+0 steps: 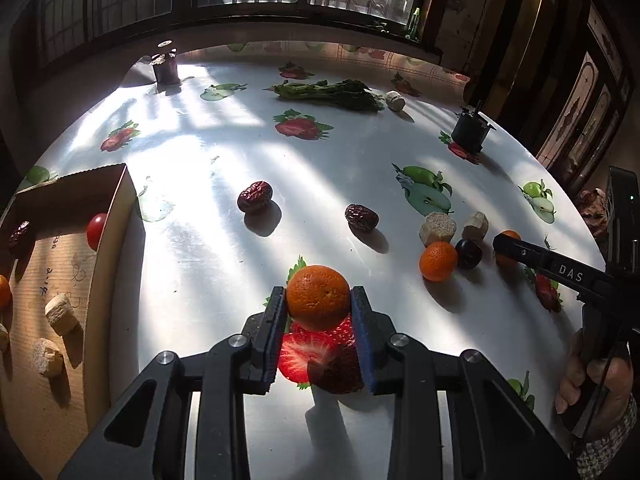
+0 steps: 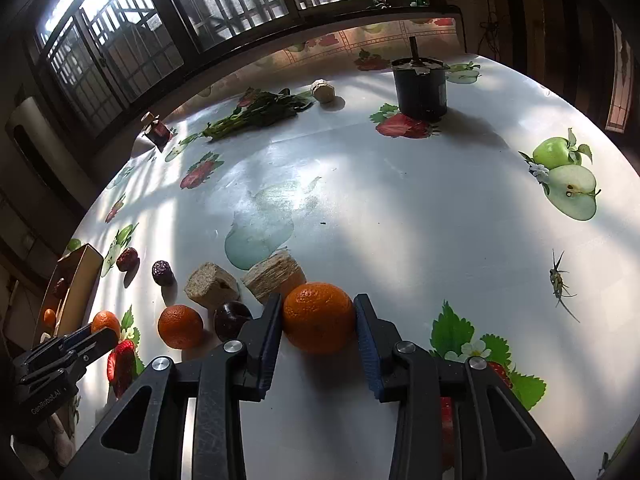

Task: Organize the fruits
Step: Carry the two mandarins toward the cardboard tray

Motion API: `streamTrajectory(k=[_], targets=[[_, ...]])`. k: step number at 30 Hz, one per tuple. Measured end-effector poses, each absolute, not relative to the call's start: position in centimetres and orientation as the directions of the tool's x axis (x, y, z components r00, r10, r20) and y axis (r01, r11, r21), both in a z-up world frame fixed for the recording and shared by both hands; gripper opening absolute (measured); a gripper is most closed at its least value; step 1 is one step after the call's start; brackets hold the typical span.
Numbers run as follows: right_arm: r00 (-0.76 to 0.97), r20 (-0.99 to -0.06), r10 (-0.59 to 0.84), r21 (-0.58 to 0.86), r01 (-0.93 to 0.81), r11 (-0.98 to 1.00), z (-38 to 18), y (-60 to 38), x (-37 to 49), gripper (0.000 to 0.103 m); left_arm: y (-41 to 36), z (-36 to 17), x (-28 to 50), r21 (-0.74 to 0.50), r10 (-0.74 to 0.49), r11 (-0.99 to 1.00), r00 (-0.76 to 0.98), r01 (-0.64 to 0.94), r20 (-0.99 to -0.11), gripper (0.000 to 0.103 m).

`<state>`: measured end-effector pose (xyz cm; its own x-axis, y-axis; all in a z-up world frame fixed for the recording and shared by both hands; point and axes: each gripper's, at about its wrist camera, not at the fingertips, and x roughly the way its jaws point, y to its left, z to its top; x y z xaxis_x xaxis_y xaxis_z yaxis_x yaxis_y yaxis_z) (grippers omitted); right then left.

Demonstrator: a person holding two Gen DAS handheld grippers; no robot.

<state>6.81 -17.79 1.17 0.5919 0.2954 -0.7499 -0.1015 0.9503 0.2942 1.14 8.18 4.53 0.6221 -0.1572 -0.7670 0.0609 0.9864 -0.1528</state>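
My left gripper is shut on a mandarin above the strawberry print on the tablecloth. My right gripper is shut on a second mandarin, its pads touching both sides. A third mandarin and a dark plum lie just left of it on the table. Two red dates lie in the middle of the table. In the left wrist view the cardboard box stands at the left, with a cherry tomato, a date and beige chunks inside.
Two beige chunks lie behind the plum. A bunch of greens, a black pot and a dark jar stand at the far side. A person's hand holds the right gripper's handle.
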Motion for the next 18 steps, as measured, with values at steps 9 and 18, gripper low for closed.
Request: streamTrajectory(k=[9, 18], targets=[[0.616, -0.727, 0.304, 0.296, -0.118, 0.948, 3.3, -17.0, 3.1, 0.038, 10.4, 7.0, -3.7, -0.154, -0.124, 0.988, 0.667, 0.015, -0.734, 0.031], [0.616, -0.700, 0.360, 0.283, -0.224, 0.933, 5.7, -12.4, -0.6, 0.038, 14.4, 8.1, -8.0, -0.140, -0.031, 0.985, 0.691, -0.102, -0.722, 0.031]])
